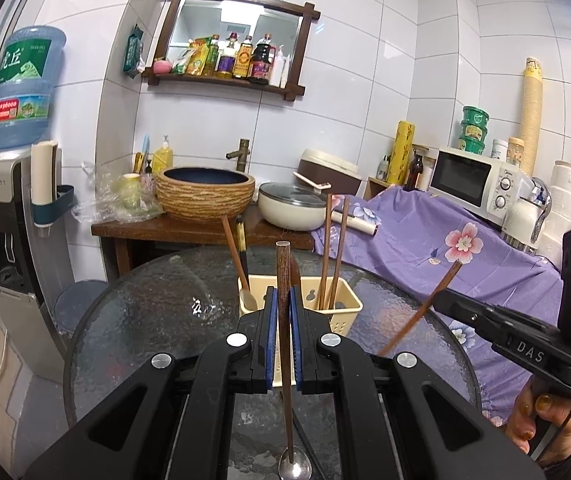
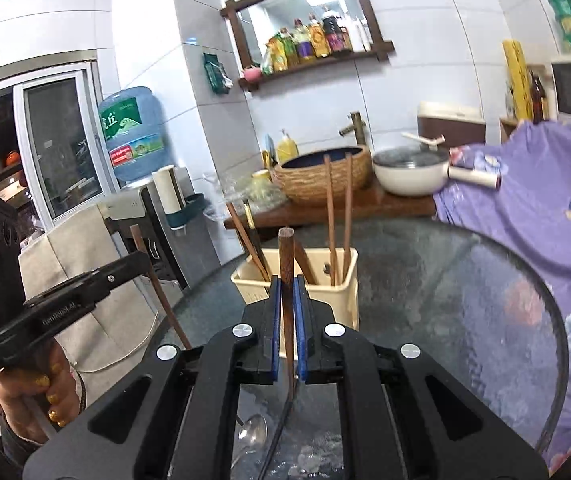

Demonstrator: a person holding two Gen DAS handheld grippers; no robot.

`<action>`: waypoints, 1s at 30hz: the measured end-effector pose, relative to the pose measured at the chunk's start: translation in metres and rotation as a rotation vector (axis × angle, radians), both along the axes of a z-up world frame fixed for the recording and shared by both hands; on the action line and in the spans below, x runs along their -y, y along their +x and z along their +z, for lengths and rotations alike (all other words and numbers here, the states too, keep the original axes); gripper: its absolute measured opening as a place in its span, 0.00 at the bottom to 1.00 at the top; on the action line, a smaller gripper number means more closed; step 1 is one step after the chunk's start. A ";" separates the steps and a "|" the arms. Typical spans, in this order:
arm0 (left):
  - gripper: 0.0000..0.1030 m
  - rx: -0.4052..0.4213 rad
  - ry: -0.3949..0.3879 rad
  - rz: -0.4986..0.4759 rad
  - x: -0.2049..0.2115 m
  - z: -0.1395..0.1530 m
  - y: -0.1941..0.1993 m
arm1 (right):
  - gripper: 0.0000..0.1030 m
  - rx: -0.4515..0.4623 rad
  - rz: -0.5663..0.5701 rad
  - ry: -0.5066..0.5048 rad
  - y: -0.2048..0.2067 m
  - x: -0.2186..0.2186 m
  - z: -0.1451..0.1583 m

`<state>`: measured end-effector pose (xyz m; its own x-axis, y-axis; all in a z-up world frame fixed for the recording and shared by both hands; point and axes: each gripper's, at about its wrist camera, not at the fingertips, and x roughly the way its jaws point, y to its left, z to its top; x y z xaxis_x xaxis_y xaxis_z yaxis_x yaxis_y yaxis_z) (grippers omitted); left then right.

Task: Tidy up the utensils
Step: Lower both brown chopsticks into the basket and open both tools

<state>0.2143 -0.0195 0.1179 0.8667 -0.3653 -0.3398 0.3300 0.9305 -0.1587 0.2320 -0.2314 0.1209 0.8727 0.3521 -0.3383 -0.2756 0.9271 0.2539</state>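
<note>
Right, both tongs are clamped tight, each on one wooden chopstick. My left tongs (image 1: 283,320) pinch a dark chopstick (image 1: 283,280) standing nearly upright — its lower end hangs over a metal spoon (image 1: 294,468) lying on the glass surface (image 1: 145,320). My right tongs (image 2: 286,320) grip the other chopstick (image 2: 286,256), thick end up.

The target is the cream utensil caddy (image 1: 345,312) just ahead on the surface. Doing this well, I judge, means keeping each stick near vertical, bringing its lower tip over an open compartment, and only then easing the pads apart — a tilted stick could catch the rim or knock the sticks inside.

The caddy already holds a pair of chopsticks (image 1: 333,248) on its right side, and a wooden spoon (image 1: 237,264) leaning out at the left.
</note>
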 end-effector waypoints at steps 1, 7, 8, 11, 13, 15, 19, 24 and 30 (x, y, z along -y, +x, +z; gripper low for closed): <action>0.06 0.006 0.001 0.000 0.001 0.002 -0.001 | 0.07 0.005 0.002 -0.003 -0.001 -0.002 0.004; 0.06 0.044 0.008 -0.010 0.006 0.028 0.004 | 0.06 0.023 0.015 -0.027 0.012 -0.010 0.033; 0.06 0.050 0.009 -0.010 0.008 0.032 0.005 | 0.06 0.019 0.019 -0.029 0.016 -0.011 0.038; 0.06 0.074 0.020 -0.004 0.011 0.047 0.012 | 0.06 0.018 0.026 -0.029 0.023 -0.011 0.052; 0.06 0.085 0.020 -0.003 0.014 0.058 0.016 | 0.06 0.027 0.024 -0.035 0.030 -0.012 0.067; 0.06 0.100 0.008 0.000 0.014 0.074 0.023 | 0.06 0.040 0.018 -0.028 0.035 -0.011 0.080; 0.06 0.137 0.000 0.026 0.017 0.102 0.036 | 0.06 0.085 -0.003 -0.038 0.052 -0.014 0.110; 0.06 0.156 -0.017 0.083 0.024 0.122 0.066 | 0.06 0.166 -0.051 -0.076 0.073 -0.020 0.132; 0.06 0.144 -0.008 0.131 0.034 0.104 0.096 | 0.06 0.142 -0.085 -0.090 0.103 -0.023 0.106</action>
<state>0.3106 -0.0536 0.2217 0.9464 -0.2482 -0.2069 0.2257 0.9660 -0.1262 0.3346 -0.2089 0.2271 0.9394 0.2486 -0.2363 -0.2221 0.9659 0.1331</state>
